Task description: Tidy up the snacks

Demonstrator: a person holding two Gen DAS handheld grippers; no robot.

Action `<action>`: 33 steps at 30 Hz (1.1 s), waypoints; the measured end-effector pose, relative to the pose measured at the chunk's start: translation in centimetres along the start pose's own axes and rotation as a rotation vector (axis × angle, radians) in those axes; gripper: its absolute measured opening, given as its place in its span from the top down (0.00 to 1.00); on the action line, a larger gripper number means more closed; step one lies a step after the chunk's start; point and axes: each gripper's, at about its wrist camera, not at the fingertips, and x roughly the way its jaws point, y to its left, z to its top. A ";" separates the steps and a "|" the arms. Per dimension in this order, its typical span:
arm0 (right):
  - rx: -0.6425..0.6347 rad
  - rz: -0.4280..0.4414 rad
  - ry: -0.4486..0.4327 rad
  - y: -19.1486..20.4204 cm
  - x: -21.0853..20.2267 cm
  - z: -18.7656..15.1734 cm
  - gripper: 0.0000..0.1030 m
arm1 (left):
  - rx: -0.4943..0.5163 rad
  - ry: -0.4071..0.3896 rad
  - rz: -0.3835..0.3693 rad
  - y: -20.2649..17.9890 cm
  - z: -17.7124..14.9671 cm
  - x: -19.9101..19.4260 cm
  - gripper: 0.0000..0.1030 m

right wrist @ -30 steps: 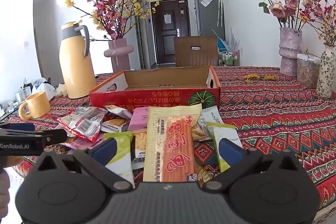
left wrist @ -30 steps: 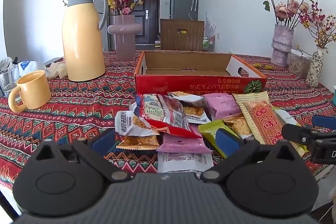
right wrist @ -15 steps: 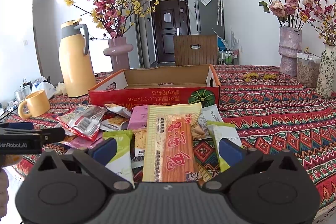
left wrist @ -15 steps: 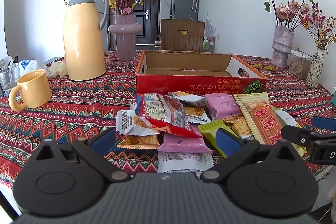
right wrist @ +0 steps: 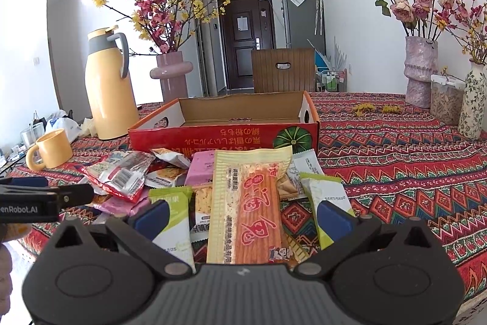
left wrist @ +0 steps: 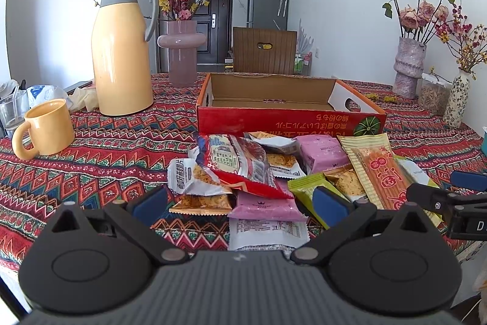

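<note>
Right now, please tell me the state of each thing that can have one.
Left hand-held gripper: open, holding nothing.
Right hand-held gripper: open, holding nothing.
Red box: open, inside looks bare.
Snack packets: piled before the box, none inside.
Yellow jug: upright, lid closed.
Yellow mug: upright.

Worktop: covered by a red patterned cloth (left wrist: 115,148).
Left side: tall yellow thermos jug with grey handle (left wrist: 121,51); yellow ceramic mug (left wrist: 48,128) placed nearby.
Behind: mauve glass vase (left wrist: 181,51) holding blossom branches.
</note>
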 end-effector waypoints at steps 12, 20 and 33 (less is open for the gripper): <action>0.006 -0.001 0.008 -0.1 0.0 0.1 0.00 | -0.001 0.000 0.000 0.0 0.0 0.0 0.00; 0.006 0.000 0.008 -0.1 0.0 0.1 0.00 | -0.001 0.000 0.000 0.0 0.0 0.0 0.00; 0.009 -0.013 0.009 -0.2 0.1 0.1 0.03 | -0.002 0.002 -0.001 0.1 -0.1 0.0 0.00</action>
